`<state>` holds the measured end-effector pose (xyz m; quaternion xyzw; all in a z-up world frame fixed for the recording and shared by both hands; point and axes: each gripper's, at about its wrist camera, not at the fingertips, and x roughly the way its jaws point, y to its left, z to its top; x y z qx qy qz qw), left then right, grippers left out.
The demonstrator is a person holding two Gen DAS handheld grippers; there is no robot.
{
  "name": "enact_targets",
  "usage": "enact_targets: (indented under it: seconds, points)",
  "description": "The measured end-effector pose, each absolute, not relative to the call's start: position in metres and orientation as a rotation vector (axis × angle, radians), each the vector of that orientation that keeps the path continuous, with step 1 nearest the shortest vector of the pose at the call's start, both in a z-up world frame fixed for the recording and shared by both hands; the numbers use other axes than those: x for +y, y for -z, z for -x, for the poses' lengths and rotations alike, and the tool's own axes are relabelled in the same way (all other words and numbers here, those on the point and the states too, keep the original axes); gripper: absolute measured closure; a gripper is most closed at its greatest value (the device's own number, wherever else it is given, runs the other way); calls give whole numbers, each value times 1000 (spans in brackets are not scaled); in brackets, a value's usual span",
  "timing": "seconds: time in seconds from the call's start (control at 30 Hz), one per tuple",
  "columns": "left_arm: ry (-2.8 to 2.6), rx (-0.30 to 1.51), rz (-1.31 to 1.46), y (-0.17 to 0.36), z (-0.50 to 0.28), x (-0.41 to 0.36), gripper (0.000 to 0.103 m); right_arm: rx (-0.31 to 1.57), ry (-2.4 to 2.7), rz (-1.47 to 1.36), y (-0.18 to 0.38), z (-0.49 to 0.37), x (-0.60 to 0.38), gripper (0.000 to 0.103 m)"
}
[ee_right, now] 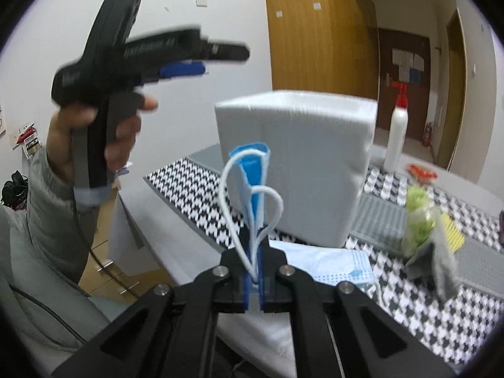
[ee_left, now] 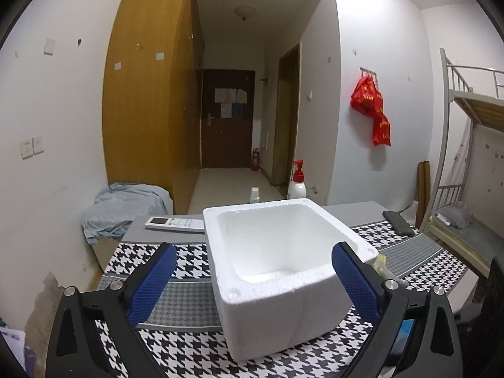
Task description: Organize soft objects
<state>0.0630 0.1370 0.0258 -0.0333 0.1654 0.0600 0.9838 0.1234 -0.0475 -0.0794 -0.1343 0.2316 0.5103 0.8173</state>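
Observation:
A white foam box (ee_left: 277,312) stands open-topped on the houndstooth table mat (ee_left: 189,356); its inside looks bare. My left gripper (ee_left: 253,249) hovers just in front of the box, open, with its blue pads (ee_left: 154,283) either side of the near wall and nothing between them. The right wrist view shows that left gripper (ee_right: 220,61) held up in a hand, left of the foam box (ee_right: 299,163). My right gripper (ee_right: 254,252) is shut on a folded blue face mask (ee_right: 252,170), which stands upright with its white ear loops hanging, close before the box.
A second face mask (ee_right: 340,267) lies on the mat by the box. A grey cloth (ee_right: 438,267) and a green packet (ee_right: 417,220) sit to its right. A red-capped pump bottle (ee_left: 297,182), small spray bottle (ee_left: 254,195), remote (ee_left: 174,223) and phone (ee_left: 398,222) line the table's far side.

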Motion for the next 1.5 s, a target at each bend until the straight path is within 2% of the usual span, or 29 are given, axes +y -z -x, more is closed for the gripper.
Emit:
enact_targets:
  seconds: [0.67, 1.0, 1.5]
  points:
    - [-182, 277, 38, 21, -21, 112, 1, 284, -1035, 217, -5, -136, -34, 97]
    - [-182, 315, 42, 35, -22, 110, 1, 278, -1054, 183, -24, -163, -14, 97]
    - [-213, 340, 74, 42, -19, 121, 1, 405, -1053, 182, -18, -209, 30, 97]
